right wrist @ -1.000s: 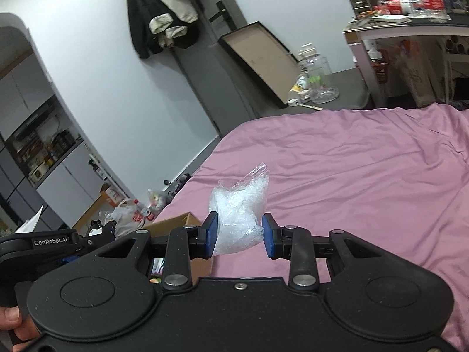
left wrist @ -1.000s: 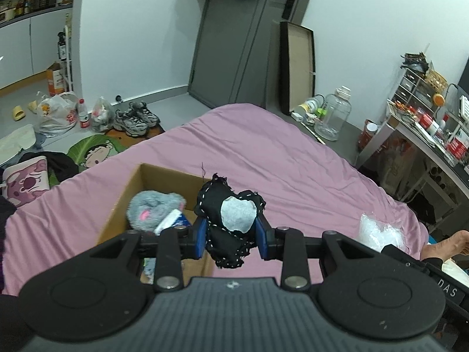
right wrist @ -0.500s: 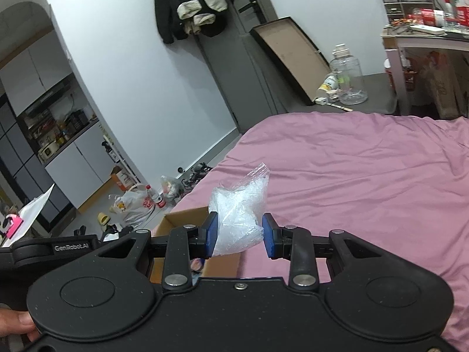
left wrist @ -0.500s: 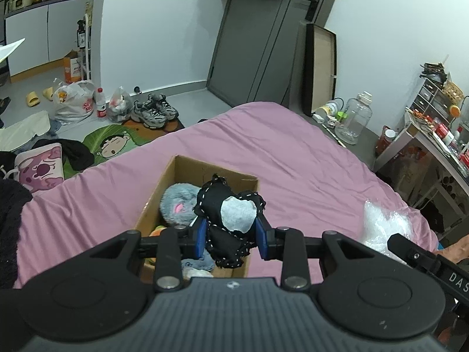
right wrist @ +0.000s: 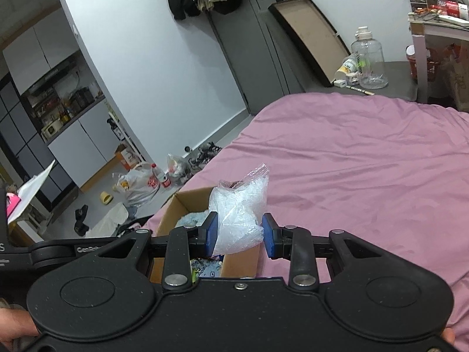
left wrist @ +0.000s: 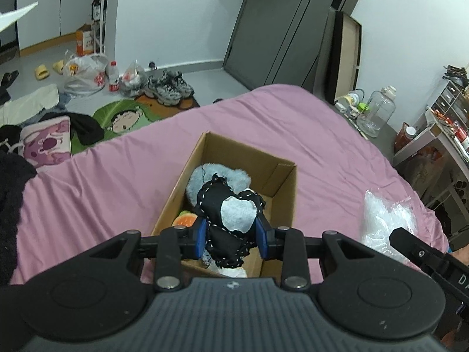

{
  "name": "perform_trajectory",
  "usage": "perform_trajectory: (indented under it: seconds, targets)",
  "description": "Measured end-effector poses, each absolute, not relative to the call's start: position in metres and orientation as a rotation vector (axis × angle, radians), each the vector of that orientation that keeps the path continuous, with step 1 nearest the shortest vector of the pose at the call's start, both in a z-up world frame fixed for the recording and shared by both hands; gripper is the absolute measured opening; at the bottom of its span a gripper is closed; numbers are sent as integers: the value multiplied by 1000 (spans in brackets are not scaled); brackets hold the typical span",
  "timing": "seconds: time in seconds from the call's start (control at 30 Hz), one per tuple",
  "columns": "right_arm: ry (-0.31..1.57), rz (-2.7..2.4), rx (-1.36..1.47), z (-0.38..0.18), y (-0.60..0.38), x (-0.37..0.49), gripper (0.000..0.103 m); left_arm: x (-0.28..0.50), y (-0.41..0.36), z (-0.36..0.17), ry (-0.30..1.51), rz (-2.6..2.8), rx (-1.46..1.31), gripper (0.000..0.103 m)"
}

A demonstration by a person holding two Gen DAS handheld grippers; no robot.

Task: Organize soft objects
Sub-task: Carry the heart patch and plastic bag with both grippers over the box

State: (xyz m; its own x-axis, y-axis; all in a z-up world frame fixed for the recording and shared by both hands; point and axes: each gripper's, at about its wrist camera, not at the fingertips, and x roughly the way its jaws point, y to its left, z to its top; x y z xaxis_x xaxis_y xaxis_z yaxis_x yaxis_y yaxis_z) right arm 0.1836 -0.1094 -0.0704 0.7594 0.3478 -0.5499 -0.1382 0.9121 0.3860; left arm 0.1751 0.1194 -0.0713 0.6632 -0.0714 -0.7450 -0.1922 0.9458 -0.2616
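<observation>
Black stitched toy: a soft black piece with white stitching and a pale grey patch is pinched between the blue pads of the left tool, which is closed on it.
Toy's place: it is now held directly above the open cardboard box; a second ago the box was seen lower and off to the left of it, so the toy has been carried over the opening and somewhat downward.
Clear plastic bag: a crinkled bag of white filling is clamped in the right tool, whose pads are closed on its sides.
Bag's place: it is held in the air over the near right corner of the box; earlier only the pink sheet was seen behind it, so it too has been brought toward the box.
Box contents: a grey plush and an orange piece are already seen inside.
Bed: the box is set on the pink sheet.
Meaning for the task: both soft items are judged ready for dropping, the toy first; the bag is probably in need of a little more travel inward.
</observation>
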Motion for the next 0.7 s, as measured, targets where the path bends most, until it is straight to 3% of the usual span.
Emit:
perform_trajectory:
  seconds: [0.5,0.7]
  targets:
    - [735,282,317,-94,-77,214,32,204,119,-118,977,41,-335,34]
    - [758,313,314,-102,-62,219,32,211,125,-127,1006,55,-310,40]
